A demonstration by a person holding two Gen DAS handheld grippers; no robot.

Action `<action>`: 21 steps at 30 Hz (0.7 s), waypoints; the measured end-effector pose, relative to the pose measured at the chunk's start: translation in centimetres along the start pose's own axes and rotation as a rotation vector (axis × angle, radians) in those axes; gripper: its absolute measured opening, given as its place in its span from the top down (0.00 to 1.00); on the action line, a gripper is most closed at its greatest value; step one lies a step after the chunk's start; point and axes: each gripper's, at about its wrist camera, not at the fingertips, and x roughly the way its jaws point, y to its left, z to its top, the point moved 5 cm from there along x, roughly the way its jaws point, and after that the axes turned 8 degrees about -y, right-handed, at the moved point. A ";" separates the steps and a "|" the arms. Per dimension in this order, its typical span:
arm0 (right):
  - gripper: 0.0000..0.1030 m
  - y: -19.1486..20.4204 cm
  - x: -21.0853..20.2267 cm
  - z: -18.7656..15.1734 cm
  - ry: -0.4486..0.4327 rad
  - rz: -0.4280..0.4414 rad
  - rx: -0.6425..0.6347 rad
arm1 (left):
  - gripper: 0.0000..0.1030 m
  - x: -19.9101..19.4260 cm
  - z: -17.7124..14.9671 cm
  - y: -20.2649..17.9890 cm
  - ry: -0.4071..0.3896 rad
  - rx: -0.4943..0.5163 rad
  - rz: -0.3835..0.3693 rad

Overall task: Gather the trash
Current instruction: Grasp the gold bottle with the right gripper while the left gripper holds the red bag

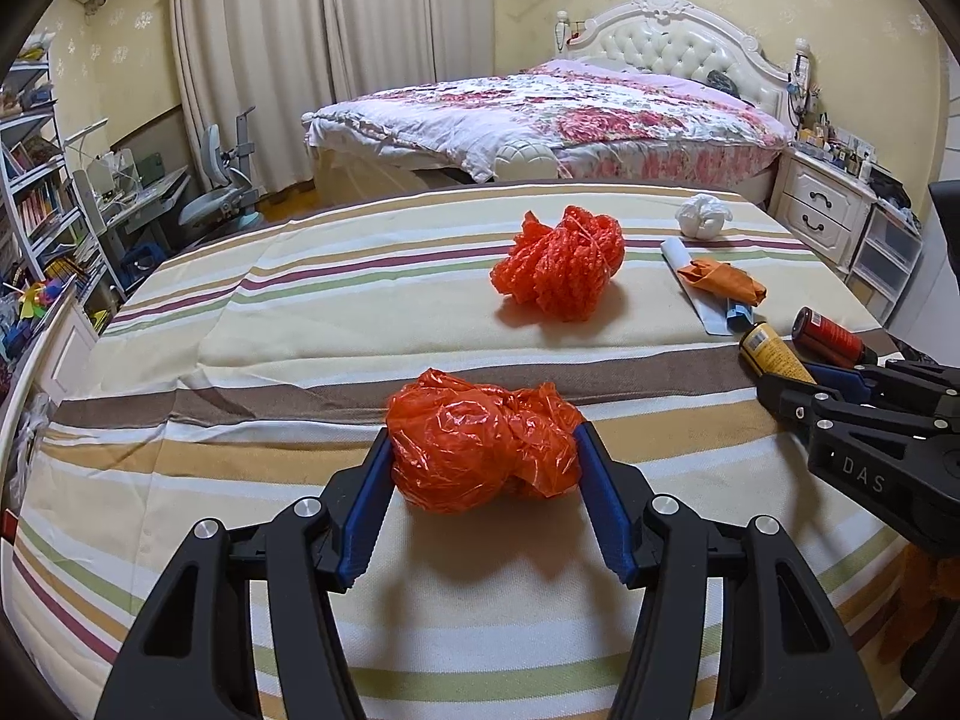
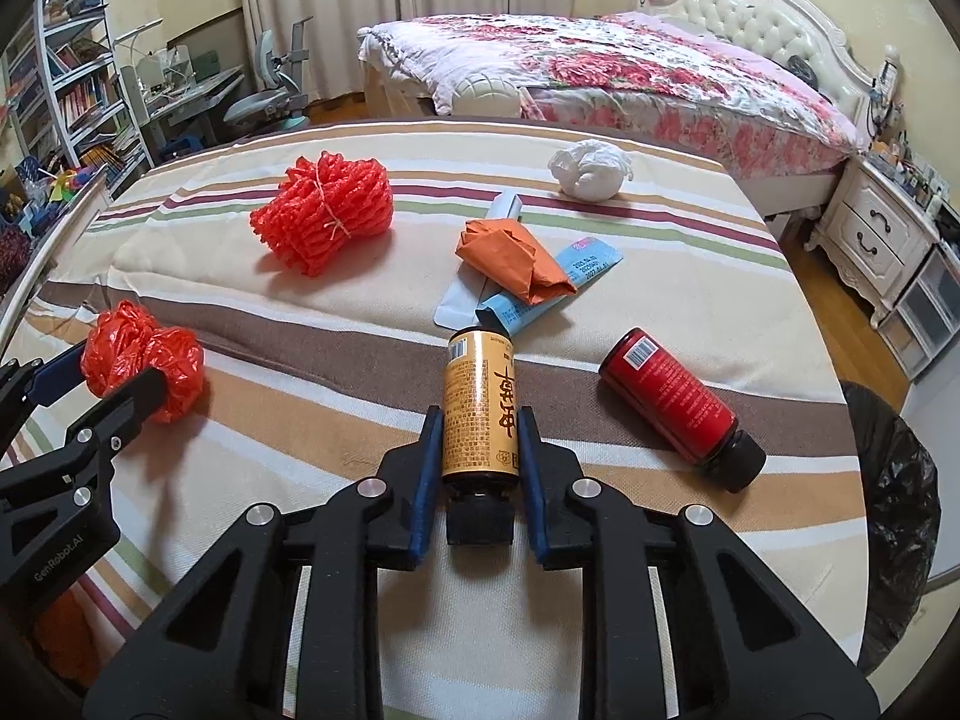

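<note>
My left gripper point(image 1: 483, 441) is shut on a crumpled orange plastic bag point(image 1: 480, 447) on the striped cloth; the bag also shows in the right wrist view point(image 2: 141, 360). My right gripper point(image 2: 480, 426) is shut on a yellow bottle point(image 2: 480, 402) that lies on the cloth; the bottle shows at the right in the left wrist view point(image 1: 774, 354). A red bottle point(image 2: 678, 402) lies on its side to the right. An orange foam net bundle point(image 2: 327, 213), an orange paper wad point(image 2: 516, 261) on blue packets point(image 2: 540, 294) and a white wad point(image 2: 591, 171) lie farther back.
The striped table point(image 2: 660, 312) drops off at the right, where a bin lined with a black bag point(image 2: 900, 480) stands. A bed point(image 2: 630, 78) and a nightstand point(image 2: 876, 240) are behind. Shelves and a desk point(image 1: 78, 198) are at the left.
</note>
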 end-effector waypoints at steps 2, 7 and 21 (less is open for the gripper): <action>0.77 -0.1 -0.5 -0.1 -0.008 0.004 0.009 | 0.44 -0.2 0.0 -0.2 -0.007 0.005 -0.004; 0.77 -0.6 -2.4 -0.3 -0.044 0.003 0.028 | 0.44 -1.0 0.0 -1.3 -0.024 0.016 -0.035; 0.77 -8.3 -8.6 -1.4 -0.139 -0.129 0.151 | 0.44 -4.2 2.3 -8.9 -0.123 0.080 -0.182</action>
